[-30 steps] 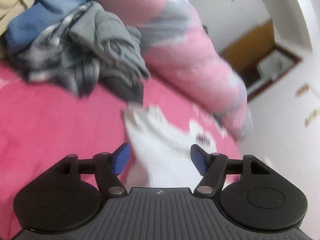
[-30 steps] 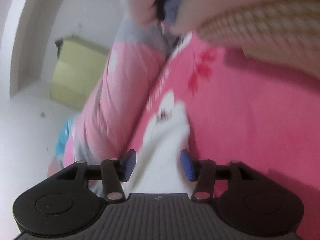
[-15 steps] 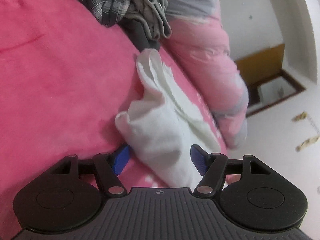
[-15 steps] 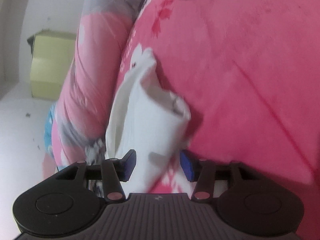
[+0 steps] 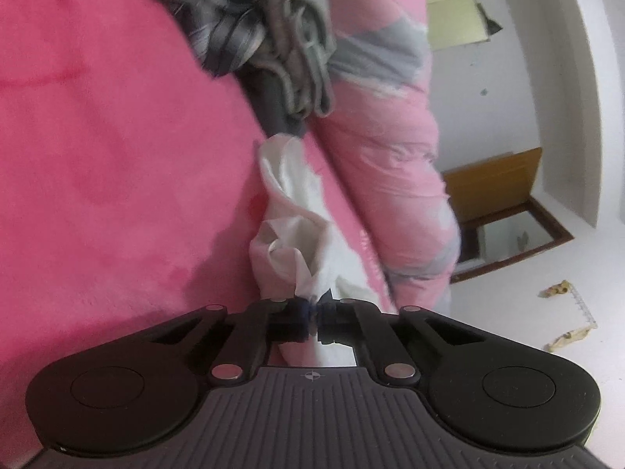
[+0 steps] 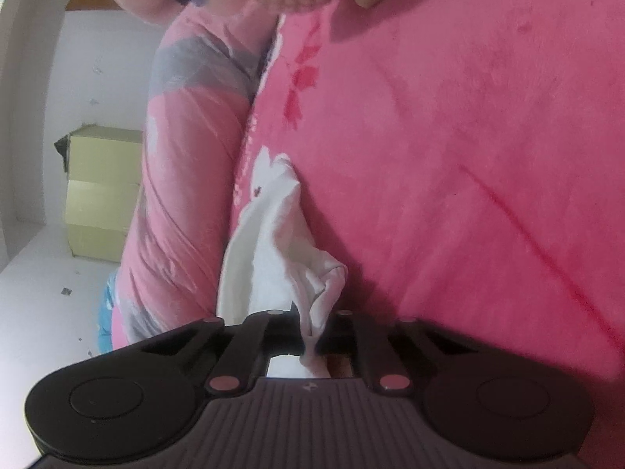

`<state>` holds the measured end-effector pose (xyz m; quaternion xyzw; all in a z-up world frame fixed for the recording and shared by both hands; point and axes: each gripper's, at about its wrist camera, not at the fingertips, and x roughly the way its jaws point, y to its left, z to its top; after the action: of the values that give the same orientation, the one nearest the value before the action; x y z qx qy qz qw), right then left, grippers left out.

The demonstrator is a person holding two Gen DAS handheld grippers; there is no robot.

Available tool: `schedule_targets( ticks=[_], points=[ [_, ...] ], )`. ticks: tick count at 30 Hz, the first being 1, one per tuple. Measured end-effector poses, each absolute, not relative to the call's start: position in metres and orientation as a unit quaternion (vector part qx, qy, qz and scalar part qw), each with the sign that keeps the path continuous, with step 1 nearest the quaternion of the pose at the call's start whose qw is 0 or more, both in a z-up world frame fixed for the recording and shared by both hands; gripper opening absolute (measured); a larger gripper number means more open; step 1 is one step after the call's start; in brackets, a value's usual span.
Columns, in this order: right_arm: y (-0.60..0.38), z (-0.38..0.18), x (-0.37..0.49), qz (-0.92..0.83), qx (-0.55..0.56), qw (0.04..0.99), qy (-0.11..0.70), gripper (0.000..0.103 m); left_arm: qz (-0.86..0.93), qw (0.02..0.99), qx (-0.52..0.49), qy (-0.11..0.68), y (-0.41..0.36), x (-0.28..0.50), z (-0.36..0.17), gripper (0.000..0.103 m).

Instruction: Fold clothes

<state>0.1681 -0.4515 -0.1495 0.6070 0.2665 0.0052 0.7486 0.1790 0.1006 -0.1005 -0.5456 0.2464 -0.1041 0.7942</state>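
**White garment, held at two ends over pink bed**

Garment: white garment (image 5: 291, 234), bunched and creased, lying along the pink bed cover (image 5: 117, 136) beside a rolled pink-and-grey quilt (image 5: 390, 136). One end sits pinched in the left hand-held gripper (image 5: 314, 314), jaws clenched on the cloth; the other end is clamped in the right hand-held gripper (image 6: 310, 336), jaws likewise closed on a twisted tuft.

Nearby: pile of grey and plaid clothes (image 5: 273, 31), touching or nearly touching the garment's far tip.

Risks, as judged: each grip takes only a small gathered tuft, so the thin fabric may slip out when pulled taut. Twisted folds may carry into a crooked fold. The far tip may snag the clothes pile or drag against the quilt.

Not determinable: garment type, its seams and edges; how much cloth lies under each gripper body; blurred shapes at the top of the right wrist view.
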Motion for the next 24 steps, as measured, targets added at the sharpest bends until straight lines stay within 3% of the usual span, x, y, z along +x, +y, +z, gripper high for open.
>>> schedule_targets(
  ticks=[10,17,20,21,24],
  points=[
    [-0.439,-0.114,0.072,0.035,0.606,0.754,0.250,0.003,-0.150,0.812,-0.508,0.245,0.122,0.091,-0.063,0.001],
    [-0.421,-0.130,-0.015,0.021,0.590,0.753,0.292,0.003,-0.122,0.828,-0.457,0.301,0.133,0.020,-0.089,0.002],
    [-0.419,-0.130,-0.013,-0.008,0.515,0.795,0.319,0.007,-0.103,0.849,-0.407,0.321,0.133,0.015,-0.098,0.009],
    [-0.420,-0.127,-0.011,-0.007,0.504,0.801,0.322,0.009,-0.101,0.853,-0.403,0.315,0.137,0.013,-0.094,0.016],
    [-0.426,-0.105,-0.020,-0.031,0.467,0.827,0.310,0.031,-0.096,0.866,-0.390,0.299,0.150,0.006,-0.080,0.028]
  ],
)
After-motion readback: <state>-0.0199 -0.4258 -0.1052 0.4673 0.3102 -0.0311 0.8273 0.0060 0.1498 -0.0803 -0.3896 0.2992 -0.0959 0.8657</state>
